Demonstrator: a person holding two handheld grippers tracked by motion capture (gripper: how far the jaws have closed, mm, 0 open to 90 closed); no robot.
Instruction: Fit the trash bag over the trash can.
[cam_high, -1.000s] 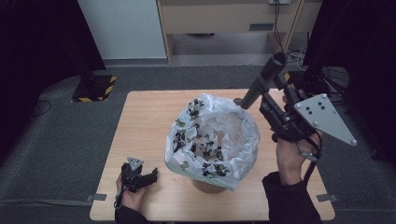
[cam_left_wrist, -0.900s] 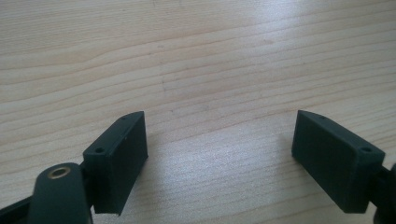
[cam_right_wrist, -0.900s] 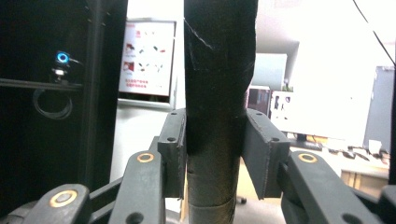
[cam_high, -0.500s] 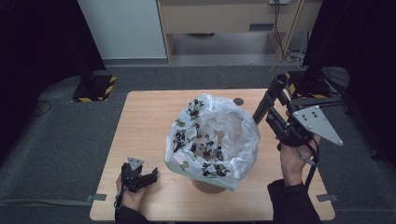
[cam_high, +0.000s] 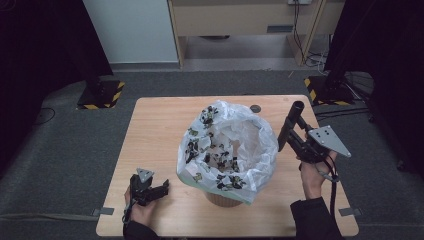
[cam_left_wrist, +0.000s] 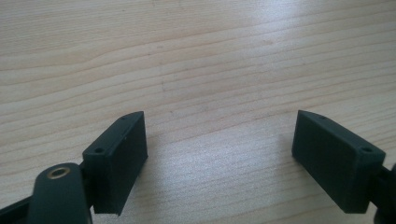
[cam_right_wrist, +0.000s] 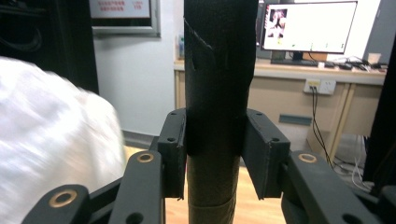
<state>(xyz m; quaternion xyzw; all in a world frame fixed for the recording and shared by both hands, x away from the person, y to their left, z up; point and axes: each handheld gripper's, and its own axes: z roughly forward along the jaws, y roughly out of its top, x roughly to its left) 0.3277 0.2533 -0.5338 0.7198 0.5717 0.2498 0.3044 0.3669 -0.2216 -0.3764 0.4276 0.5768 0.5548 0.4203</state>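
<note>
Right now the right gripper (cam_high: 296, 131), clamped on a black tube (cam_right_wrist: 219, 74) held upright just right of the bag-lined bin (cam_high: 227, 150), seems mid-carry; next, probably, a gentle set-down on the table (cam_high: 160, 130), while the left gripper (cam_left_wrist: 219, 154) rests wide and empty.

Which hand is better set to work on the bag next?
Right. The right gripper already clamps a black tube beside the bag; the left gripper rests open on the table.

Your room around the wooden table (cam_high: 150, 130)

You have grey carpet (cam_high: 65, 165), a wooden cabinet (cam_high: 240, 20), and a lit monitor (cam_right_wrist: 308, 25) behind.
</note>
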